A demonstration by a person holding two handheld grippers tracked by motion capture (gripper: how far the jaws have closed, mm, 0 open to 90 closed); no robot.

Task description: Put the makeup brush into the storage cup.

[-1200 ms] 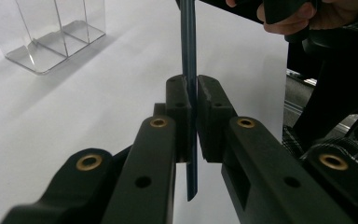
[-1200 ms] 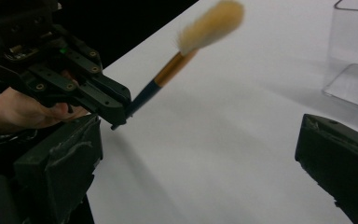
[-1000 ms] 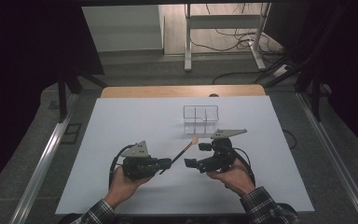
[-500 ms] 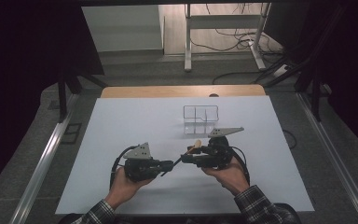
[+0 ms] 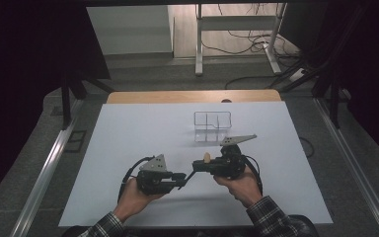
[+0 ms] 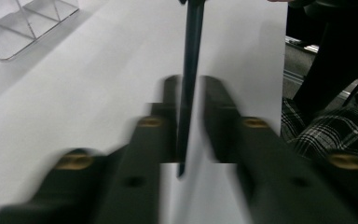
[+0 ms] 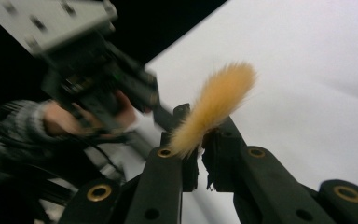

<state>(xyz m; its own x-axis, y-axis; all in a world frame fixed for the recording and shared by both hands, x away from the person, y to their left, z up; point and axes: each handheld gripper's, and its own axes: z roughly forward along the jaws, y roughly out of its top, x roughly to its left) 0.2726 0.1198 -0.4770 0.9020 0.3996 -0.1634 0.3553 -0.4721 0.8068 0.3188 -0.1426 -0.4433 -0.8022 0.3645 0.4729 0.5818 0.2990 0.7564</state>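
We had the brush (image 5: 197, 170) stretched between both claws over the white table (image 5: 128, 148), so this looked like a handover. The left claw (image 5: 180, 179) was clamped on the thin dark handle end, and the right claw (image 5: 196, 166) was closed on the bristle end, with the orange tuft (image 7: 214, 105) sticking up past its jaws. Our guess for the next move: one claw lets go while the other keeps its grip. The clear divided organizer (image 5: 212, 126) sat just beyond the right hand (image 5: 237, 182), probably the drop spot. Nothing stood in the way, though the cables (image 5: 128, 173) trailed close.
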